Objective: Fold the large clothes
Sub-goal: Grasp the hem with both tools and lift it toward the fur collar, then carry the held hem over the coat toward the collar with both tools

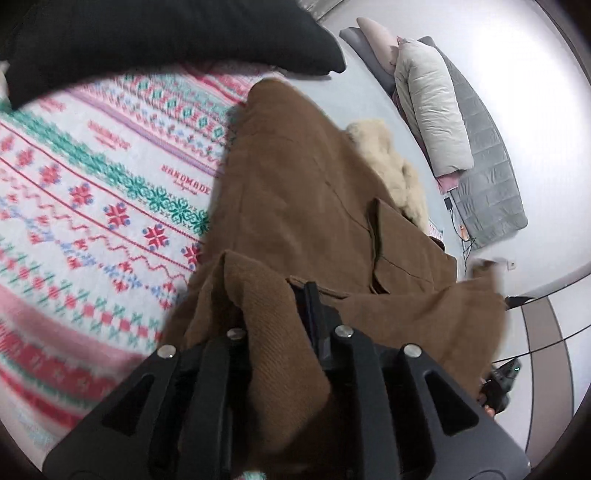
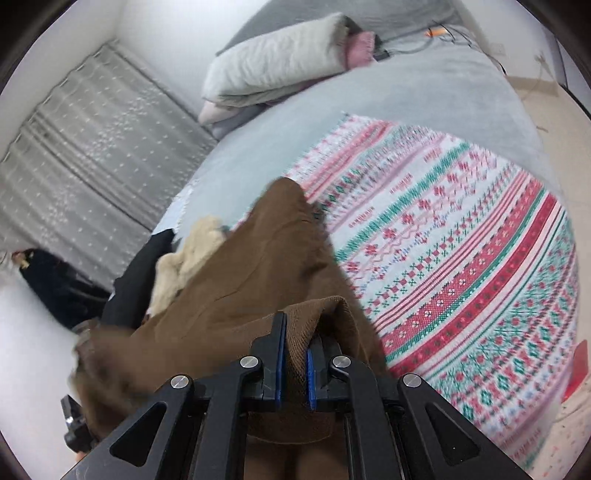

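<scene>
A brown corduroy coat (image 1: 306, 177) with a cream fleece lining (image 1: 391, 162) hangs stretched between both grippers, over a knitted blanket (image 1: 92, 177) patterned in pink, red and green. My left gripper (image 1: 273, 295) is shut on a bunched fold of the coat; the cloth drapes over and hides its left finger. In the right wrist view the coat (image 2: 236, 280) trails away to the left with the lining (image 2: 184, 254) showing. My right gripper (image 2: 297, 328) is shut on the coat's edge, its blue pads pinching the cloth above the blanket (image 2: 461, 240).
A black garment (image 1: 166, 33) lies at the blanket's far side. A folded pale quilt (image 1: 432, 107) rests on a grey mat (image 1: 491, 177), with cables (image 1: 461, 229) beside it. The right wrist view shows that quilt (image 2: 277, 62) and a grey curtain (image 2: 85, 147) at left.
</scene>
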A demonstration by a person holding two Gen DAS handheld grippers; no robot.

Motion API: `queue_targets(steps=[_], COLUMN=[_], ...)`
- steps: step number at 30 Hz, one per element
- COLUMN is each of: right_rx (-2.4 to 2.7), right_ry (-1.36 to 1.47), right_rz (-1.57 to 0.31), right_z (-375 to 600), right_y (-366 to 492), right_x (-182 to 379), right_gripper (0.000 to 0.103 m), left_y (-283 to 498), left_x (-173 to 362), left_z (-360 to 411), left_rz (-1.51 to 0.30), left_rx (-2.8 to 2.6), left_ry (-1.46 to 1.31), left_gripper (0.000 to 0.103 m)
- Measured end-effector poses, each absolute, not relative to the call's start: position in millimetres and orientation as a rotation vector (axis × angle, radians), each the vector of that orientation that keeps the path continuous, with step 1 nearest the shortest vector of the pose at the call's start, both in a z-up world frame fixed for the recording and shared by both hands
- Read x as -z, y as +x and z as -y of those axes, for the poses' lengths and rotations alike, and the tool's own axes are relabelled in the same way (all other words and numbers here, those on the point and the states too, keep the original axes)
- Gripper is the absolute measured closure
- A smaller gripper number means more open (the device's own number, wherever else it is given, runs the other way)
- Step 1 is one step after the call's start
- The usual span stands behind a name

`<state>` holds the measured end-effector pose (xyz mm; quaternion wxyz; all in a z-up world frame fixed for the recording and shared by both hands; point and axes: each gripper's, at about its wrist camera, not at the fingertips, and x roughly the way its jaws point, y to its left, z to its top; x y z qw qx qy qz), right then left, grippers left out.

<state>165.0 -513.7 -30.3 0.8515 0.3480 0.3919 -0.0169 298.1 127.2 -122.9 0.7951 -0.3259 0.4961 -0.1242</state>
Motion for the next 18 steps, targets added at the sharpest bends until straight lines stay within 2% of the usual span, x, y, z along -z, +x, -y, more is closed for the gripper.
queue_targets(steps=[6,7,10,11,12,14,18], right_rx=[0.087,0.081,0.050,0.037,0.036,0.035,0.016], right_ry=[0.735,0.745,0.760,0.761,0.758,0.764,0.787], right_rz=[-0.859,-0.854,-0.832,-0.813,-0.793,-0.731,-0.647], right_z=[517,519,519,520,521,527,541], right_y=[172,172,169,165,161,150,134], right_x=[75,75,66,60,53,39,24], right_gripper=[0.089,0.088,0.082,0.075,0.067,0.062,0.062], left_y=[294,293,289,289,289,285,280], left_x=[116,112,99,95,91,77,63], left_z=[-115,-114,-112,-112,-113,-116,-127], left_rz=[-1.030,-1.040,-1.060,-1.062,-1.061,-1.049,-1.002], left_rx=[0.296,0.300,0.329,0.339,0.349,0.372,0.402], left_ry=[-0.609,-0.597,-0.593,-0.597,-0.603,-0.616,-0.657], left_gripper=[0.081,0.078,0.062,0.057,0.056,0.055,0.053])
